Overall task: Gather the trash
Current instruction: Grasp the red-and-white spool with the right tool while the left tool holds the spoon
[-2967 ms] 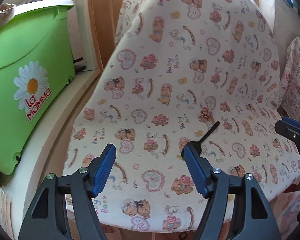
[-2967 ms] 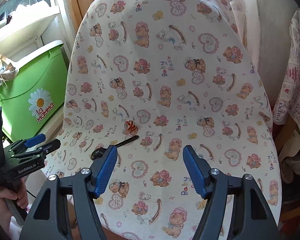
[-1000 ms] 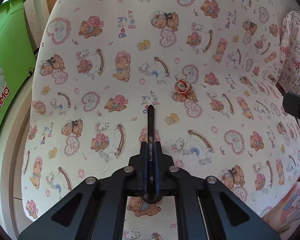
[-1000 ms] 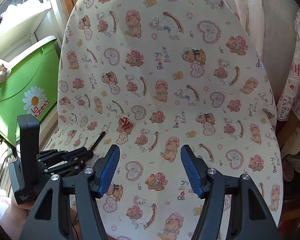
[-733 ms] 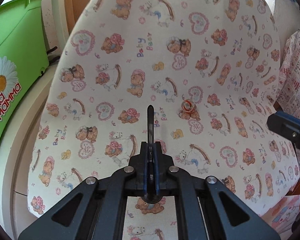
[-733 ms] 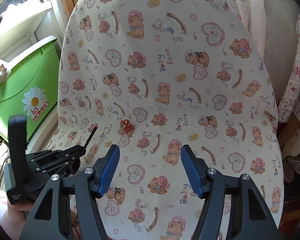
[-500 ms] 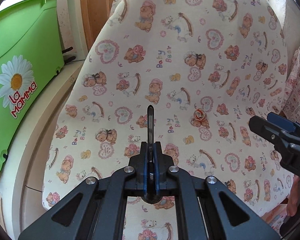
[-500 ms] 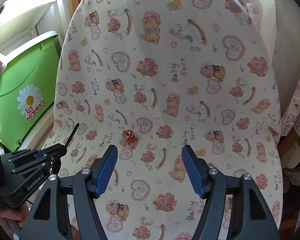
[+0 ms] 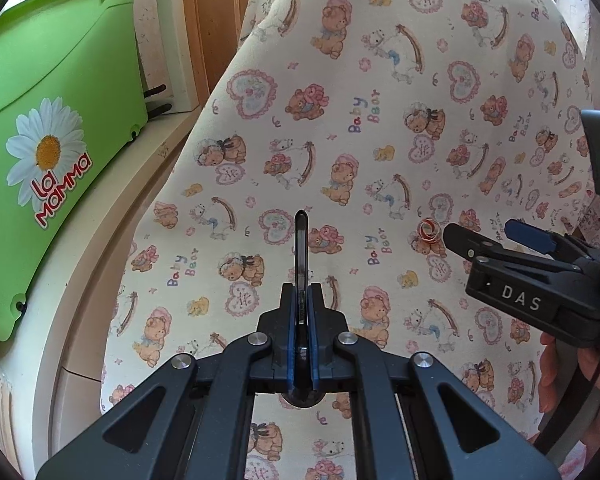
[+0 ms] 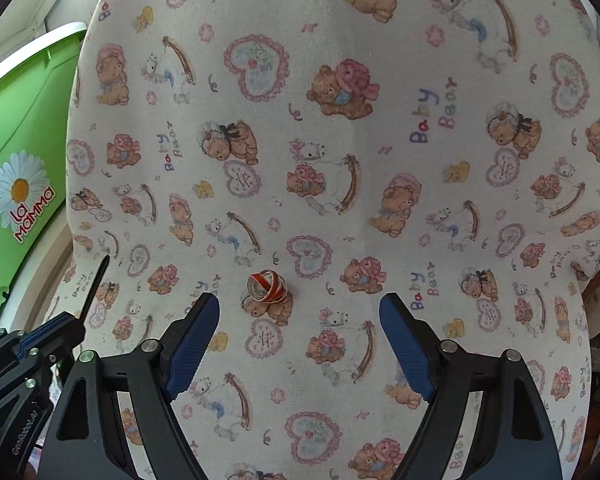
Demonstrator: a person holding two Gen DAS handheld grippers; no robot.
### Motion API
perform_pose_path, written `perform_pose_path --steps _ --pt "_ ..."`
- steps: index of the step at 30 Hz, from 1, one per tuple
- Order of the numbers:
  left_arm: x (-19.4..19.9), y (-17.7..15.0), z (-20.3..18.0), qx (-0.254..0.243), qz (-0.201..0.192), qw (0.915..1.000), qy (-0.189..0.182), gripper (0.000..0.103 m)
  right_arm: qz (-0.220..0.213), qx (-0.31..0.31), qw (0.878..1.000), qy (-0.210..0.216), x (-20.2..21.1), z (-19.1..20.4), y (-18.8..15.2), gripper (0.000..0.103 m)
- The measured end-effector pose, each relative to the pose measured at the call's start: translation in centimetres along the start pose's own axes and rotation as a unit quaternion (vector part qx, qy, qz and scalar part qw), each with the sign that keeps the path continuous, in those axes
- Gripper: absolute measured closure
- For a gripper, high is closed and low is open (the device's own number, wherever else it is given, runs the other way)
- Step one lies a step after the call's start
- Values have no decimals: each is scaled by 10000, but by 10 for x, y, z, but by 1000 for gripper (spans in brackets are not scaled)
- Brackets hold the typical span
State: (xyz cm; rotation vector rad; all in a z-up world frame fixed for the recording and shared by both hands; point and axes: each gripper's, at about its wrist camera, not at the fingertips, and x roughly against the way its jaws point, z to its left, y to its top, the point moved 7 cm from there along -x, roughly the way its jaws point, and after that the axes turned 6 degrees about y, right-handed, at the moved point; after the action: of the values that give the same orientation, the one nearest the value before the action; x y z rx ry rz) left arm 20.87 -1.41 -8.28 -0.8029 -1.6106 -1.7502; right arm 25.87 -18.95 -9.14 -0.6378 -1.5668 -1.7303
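Pinching a black spoon [image 9: 301,256], the left gripper [image 9: 301,320] hung over the cloth [image 9: 380,140]; right gripper [image 10: 300,340] was spread by the ribbon curl [image 10: 269,286].

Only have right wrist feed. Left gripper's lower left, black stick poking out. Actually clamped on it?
Observer: Yes. Left wrist view shows the left gripper shut on a black plastic spoon, handle pointing forward.
Operator: Bowl end?
Observer: Behind the pads, a dark round shape below them.
Operator: My fingers versus the orange curl?
Observer: From the left, the right gripper has one fingertip just beside the curled orange strip; contact unclear.
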Motion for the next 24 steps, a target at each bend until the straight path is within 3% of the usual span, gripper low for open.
perform_pose_path --steps 7,11,13,15,18,20,24 --pt "2 1 2 -75 -81 9999 12 98 49 -112 9999 -76 -11 -2 0 19" --pt "3 0 3 -74 -76 9999 -3 98 179 -144 9995 227 -17 0 -3 43" --pt "4 0 4 -68 -85 9999 12 98 255 -65 9995 147 -21 1 -5 51" --pt "4 0 5 -63 -82 9999 12 98 294 79 9995 33 -25 -1 -8 76" --pt "6 2 11 -25 -99 9999 80 98 111 233 9995 -204 -24 0 -12 101" --pt "8 5 17 87 -129 9999 39 98 -235 276 9989 -285 -11 1 -8 101" --pt "15 8 24 153 -230 9996 43 98 -735 349 9967 -49 24 12 -1 102"
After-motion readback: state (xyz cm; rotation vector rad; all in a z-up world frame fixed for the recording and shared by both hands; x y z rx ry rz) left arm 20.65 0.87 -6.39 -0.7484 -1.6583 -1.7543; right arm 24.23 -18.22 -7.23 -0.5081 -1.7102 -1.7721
